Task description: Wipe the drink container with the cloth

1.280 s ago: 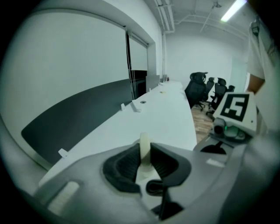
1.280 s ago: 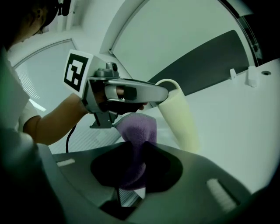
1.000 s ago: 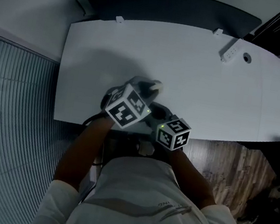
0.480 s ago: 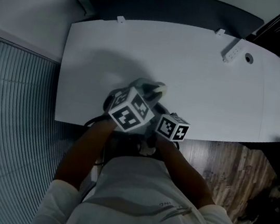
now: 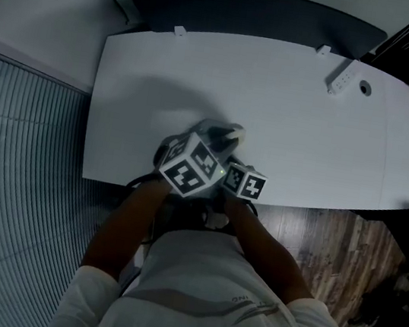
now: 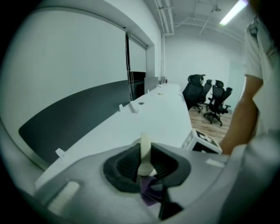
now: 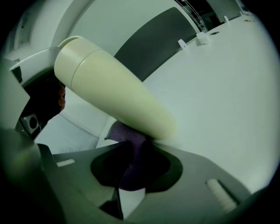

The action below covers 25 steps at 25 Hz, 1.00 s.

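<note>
My left gripper [image 6: 145, 162] pinches the drink container [image 7: 111, 83], slanting up-left; my right gripper [image 7: 133, 168], clamping the cloth [image 7: 130, 136], apparently meets its near end.

There's the white short-sleeved shirt [image 5: 199, 293], faint print across its back. Now the left gripper [image 6: 144, 162]: grey moulded shell, dark ribbed pads [image 6: 124, 164]. The right gripper [image 7: 133, 164], same grey shell, dark inside. Each carries a white cube with black square markers: left cube [image 5: 188, 167], right cube [image 5: 245, 181].

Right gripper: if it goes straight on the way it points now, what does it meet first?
The cream bottle, tilted directly ahead; the purple cloth in the right gripper's jaws seems to touch it.
</note>
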{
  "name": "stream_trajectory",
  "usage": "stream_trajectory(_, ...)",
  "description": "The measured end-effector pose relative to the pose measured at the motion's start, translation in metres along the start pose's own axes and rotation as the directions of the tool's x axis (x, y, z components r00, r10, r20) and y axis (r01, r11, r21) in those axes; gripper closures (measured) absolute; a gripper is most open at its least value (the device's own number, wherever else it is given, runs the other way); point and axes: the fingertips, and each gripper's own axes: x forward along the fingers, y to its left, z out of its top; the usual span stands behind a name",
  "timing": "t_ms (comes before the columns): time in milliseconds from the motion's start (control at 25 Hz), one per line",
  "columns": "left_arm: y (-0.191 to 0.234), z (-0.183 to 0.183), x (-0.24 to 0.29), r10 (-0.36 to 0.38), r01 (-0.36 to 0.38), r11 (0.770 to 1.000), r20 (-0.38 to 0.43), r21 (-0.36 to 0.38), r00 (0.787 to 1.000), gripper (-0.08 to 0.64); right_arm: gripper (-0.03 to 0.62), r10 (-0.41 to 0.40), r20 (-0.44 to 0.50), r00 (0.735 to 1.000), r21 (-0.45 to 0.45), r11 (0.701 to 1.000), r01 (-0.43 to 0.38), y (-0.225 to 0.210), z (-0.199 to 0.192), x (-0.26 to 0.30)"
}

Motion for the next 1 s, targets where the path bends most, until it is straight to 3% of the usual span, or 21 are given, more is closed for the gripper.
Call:
stream_trajectory(280,0.003,0.000,0.000,0.006,-0.005,1.000,0.012,-0.029,1.000,0.495,0.499,0.142,-0.002,0.990,0.074,0.987,-0.142,0.016,-0.012,-0.060)
stream_trajectory(480,0.007,0.002,-0.001,0.001,0.000,0.999,0.016,-0.047,1.000,0.497,0.500,0.154,0.169,0.974,0.192,0.964,-0.185,0.007,0.012,-0.113)
stream_trajectory(600,0.008,0.005,0.000,-0.006,0.007,0.999,0.021,-0.053,1.000,0.495,0.500,0.164,0.302,0.939,0.222,0.946,-0.237,0.008,0.044,-0.134)
stream_trajectory(680,0.008,0.004,0.000,-0.005,0.006,0.999,0.020,-0.053,1.000,0.495,0.500,0.203,0.367,0.908,0.184,0.940,-0.285,0.019,0.061,-0.141)
stream_trajectory(840,0.007,0.004,0.001,-0.005,0.006,0.999,0.021,-0.052,1.000,0.495,0.500,0.275,0.420,0.865,0.141,0.921,-0.362,0.034,0.077,-0.140)
stream_trajectory(920,0.007,0.004,0.000,-0.007,0.007,0.999,0.018,-0.039,1.000,0.495,0.500,0.290,0.415,0.862,0.156,0.911,-0.381,0.038,0.076,-0.132)
stream_trajectory(1000,0.007,0.004,0.000,-0.003,0.003,1.000,0.014,-0.028,1.000,0.495,0.500,0.266,0.379,0.887,0.162,0.924,-0.346,0.034,0.068,-0.121)
